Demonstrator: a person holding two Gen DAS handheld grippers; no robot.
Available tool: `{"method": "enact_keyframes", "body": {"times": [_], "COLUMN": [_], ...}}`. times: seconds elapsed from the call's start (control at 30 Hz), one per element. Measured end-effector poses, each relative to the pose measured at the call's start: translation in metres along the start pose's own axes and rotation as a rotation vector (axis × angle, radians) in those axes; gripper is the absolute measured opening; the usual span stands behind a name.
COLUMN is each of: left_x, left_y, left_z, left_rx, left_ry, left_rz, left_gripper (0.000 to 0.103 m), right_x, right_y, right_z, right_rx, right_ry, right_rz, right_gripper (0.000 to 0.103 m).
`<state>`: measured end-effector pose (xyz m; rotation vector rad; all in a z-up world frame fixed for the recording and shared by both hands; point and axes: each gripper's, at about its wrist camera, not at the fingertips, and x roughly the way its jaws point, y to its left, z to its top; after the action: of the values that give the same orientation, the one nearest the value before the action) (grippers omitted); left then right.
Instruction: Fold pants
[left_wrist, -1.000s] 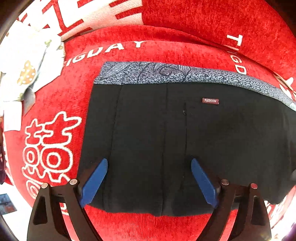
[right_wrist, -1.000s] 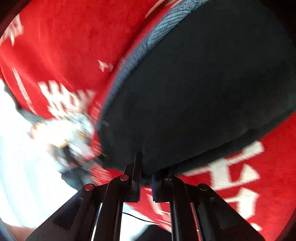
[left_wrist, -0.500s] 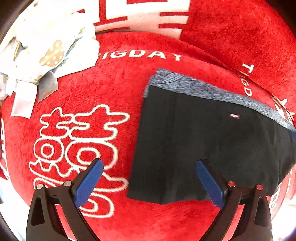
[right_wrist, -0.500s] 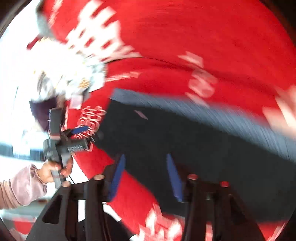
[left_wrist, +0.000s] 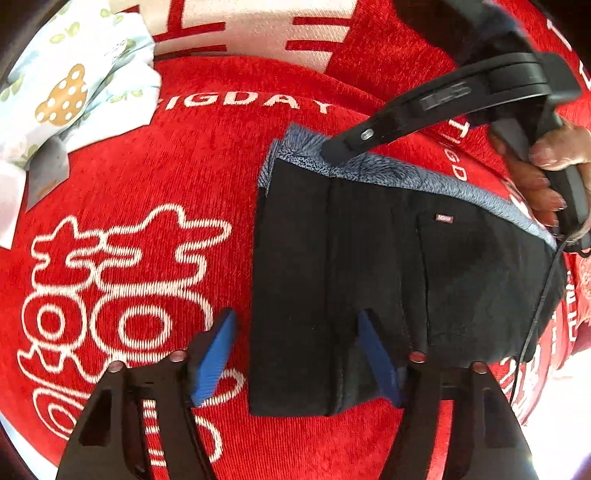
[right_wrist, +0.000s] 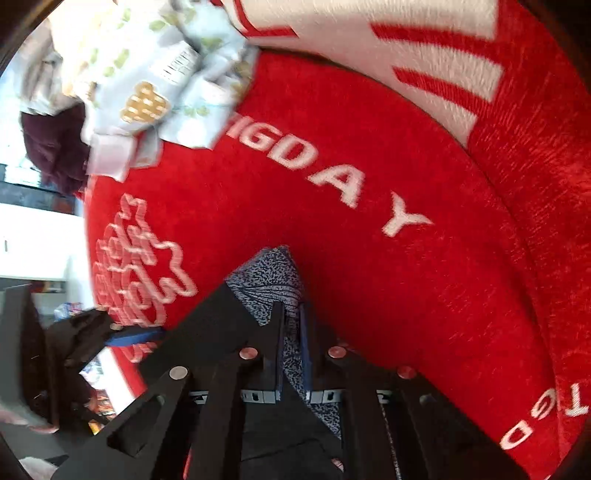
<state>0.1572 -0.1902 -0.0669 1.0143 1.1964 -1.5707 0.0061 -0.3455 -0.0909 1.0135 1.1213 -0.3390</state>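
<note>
While pants (left_wrist: 399, 280) lie folded flat on red blanket (left_wrist: 207, 155), right gripper (right_wrist: 291, 332) pinches grey waistband (right_wrist: 273, 284) at far left corner, jaws just closed on cloth. Left gripper (left_wrist: 295, 354) hovers over near left edge of pants, jaws half spread, just been closing; one blue pad over blanket, other over black cloth, nothing pinched. Pale printed cloth (left_wrist: 66, 85) lies far left.
</note>
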Motion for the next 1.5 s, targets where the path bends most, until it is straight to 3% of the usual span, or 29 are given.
{"method": "enact_keyframes", "body": {"times": [0.13, 0.23, 0.27, 0.33, 0.43, 0.6, 0.7, 0.73, 0.77, 0.87, 0.9, 0.97, 1.03, 1.17, 1.27, 1.33, 1.4, 1.5], "left_x": [-0.015, -0.023, -0.028, -0.038, -0.038, 0.009, 0.015, 0.015, 0.013, 0.007, 0.003, -0.008, -0.017, -0.011, 0.003, 0.022, 0.043, 0.045], "left_y": [0.008, 0.016, 0.019, 0.020, 0.009, -0.012, -0.014, -0.015, -0.015, -0.019, -0.025, -0.047, -0.077, -0.155, -0.208, -0.227, -0.235, -0.240], "left_z": [-0.016, -0.019, -0.016, -0.004, 0.019, 0.040, 0.035, 0.035, 0.035, 0.039, 0.041, 0.046, 0.045, 0.055, 0.057, 0.049, 0.037, 0.022], "left_rx": [-0.022, -0.050, -0.062, -0.069, -0.039, -0.040, -0.020, -0.011, -0.007, -0.007, -0.001, 0.030, 0.057, 0.121, 0.176, 0.175, 0.181, 0.220], "left_ry": [-0.011, -0.019, -0.030, -0.056, -0.086, -0.022, -0.052, -0.050, -0.050, -0.022, -0.018, -0.040, -0.064, -0.076, -0.086, -0.042, 0.000, -0.054], "left_rz": [0.017, 0.082, 0.088, 0.093, 0.093, 0.177, 0.227, 0.239, 0.246, 0.278, 0.289, 0.321, 0.308, 0.177, 0.182, 0.179, 0.221, 0.290], "left_gripper": [0.068, 0.069, 0.069, 0.069, 0.081, 0.081, 0.086, 0.086, 0.086, 0.086, 0.086, 0.086, 0.086, 0.086, 0.086, 0.086, 0.086, 0.086], "right_x": [-0.010, 0.014, 0.027, 0.031, 0.008, -0.045, -0.048, -0.049, -0.056, -0.074, -0.082, -0.098, -0.113, -0.128, -0.130, -0.134, -0.144, -0.165], "right_y": [0.014, 0.010, 0.006, 0.001, 0.003, -0.022, -0.065, -0.079, -0.100, -0.135, -0.148, -0.151, -0.142, -0.137, -0.152, -0.174, -0.200, -0.244], "right_z": [-0.002, 0.006, 0.007, 0.006, -0.013, -0.100, -0.158, -0.173, -0.195, -0.237, -0.257, -0.277, -0.284, -0.291, -0.305, -0.325, -0.353, -0.401], "right_rx": [-0.034, -0.002, 0.022, 0.103, 0.183, 0.352, 0.509, 0.559, 0.643, 0.838, 0.917, 0.952, 0.891, 0.782, 0.747, 0.776, 0.826, 0.895], "right_ry": [-0.007, 0.012, 0.023, -0.047, -0.128, -0.219, -0.211, -0.250, -0.329, -0.454, -0.482, -0.502, -0.515, -0.504, -0.476, -0.481, -0.503, -0.557], "right_rz": [0.077, -0.002, -0.037, -0.038, -0.072, -0.090, -0.134, -0.093, -0.016, -0.056, -0.089, -0.125, -0.183, -0.153, -0.198, -0.210, -0.238, -0.273], "right_gripper": [0.008, 0.008, 0.013, 0.018, 0.022, 0.022, 0.021, 0.008, 0.006, 0.006, 0.006, 0.010, 0.013, 0.014, 0.014, 0.014, 0.012, 0.005]}}
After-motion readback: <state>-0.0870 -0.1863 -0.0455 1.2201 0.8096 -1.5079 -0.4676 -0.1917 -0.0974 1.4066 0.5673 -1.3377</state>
